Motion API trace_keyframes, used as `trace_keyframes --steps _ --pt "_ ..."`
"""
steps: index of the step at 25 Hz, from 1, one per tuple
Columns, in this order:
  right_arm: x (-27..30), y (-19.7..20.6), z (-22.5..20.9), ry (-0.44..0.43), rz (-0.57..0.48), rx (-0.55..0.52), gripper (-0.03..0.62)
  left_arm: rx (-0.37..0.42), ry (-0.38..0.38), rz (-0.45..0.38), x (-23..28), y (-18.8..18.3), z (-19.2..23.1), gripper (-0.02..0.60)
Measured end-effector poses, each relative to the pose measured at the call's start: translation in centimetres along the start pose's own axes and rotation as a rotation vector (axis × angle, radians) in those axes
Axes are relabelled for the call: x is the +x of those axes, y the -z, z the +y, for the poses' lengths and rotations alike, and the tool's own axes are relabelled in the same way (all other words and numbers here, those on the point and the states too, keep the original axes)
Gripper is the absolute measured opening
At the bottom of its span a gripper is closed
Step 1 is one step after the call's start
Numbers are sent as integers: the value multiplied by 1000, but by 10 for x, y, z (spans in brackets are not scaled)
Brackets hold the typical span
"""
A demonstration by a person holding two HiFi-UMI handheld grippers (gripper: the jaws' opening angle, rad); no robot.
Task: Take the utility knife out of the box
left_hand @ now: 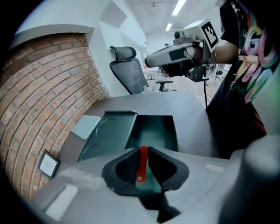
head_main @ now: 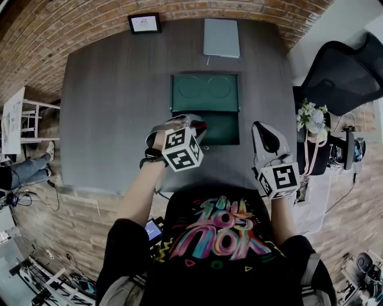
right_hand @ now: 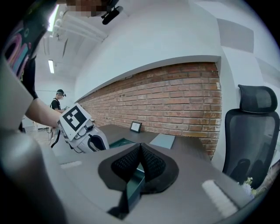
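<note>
A dark green box (head_main: pixel 230 136) lies open on the grey table (head_main: pixel 114 107), its lid (head_main: pixel 204 92) folded back behind it. My left gripper (head_main: pixel 194 127) hangs over the box's near left corner, shut on the red utility knife (left_hand: pixel 141 164), which stands up between the pads (left_hand: pixel 127 164). Below the knife is the box's compartment (left_hand: pixel 153 129). At the box's right side my right gripper (head_main: pixel 258 127) is shut on the box's green wall (right_hand: pixel 133 186), which runs down between its pads (right_hand: pixel 153 164). The left gripper (right_hand: pixel 83 135) also shows in the right gripper view.
A grey notebook (head_main: pixel 221 37) and a small framed card (head_main: pixel 144 23) lie at the table's far edge by the brick wall (head_main: pixel 90 18). A black office chair (head_main: pixel 344 72) and white flowers (head_main: pixel 311 116) stand to the right. A person (right_hand: pixel 57 103) stands far off.
</note>
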State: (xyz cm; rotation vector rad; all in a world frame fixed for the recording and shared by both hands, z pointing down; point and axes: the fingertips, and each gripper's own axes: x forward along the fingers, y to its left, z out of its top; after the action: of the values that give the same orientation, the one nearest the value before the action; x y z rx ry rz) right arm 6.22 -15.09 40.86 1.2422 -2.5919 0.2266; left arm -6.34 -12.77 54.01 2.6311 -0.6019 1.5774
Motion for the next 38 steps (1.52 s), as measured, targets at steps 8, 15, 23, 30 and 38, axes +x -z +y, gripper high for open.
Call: trace_keyframes --steps 8,15,23,30,38 --pt "-3 -4 6 -5 -4 -8 0 -78 -114 -114 -36 -17 15 63" --pt "0 -8 11 -20 -5 -15 2 -174 -240 -262 -74 -37 32 63" --pt "5 -15 13 -29 -12 -16 0 -401 -384 -473 -121 -38 51 63" --pt "5 -13 10 -28 -4 -12 0 -540 -488 -644 -155 -39 60 63" --pt "5 -11 4 -17 -10 -3 1 -702 -523 -738 -161 -24 51 64"
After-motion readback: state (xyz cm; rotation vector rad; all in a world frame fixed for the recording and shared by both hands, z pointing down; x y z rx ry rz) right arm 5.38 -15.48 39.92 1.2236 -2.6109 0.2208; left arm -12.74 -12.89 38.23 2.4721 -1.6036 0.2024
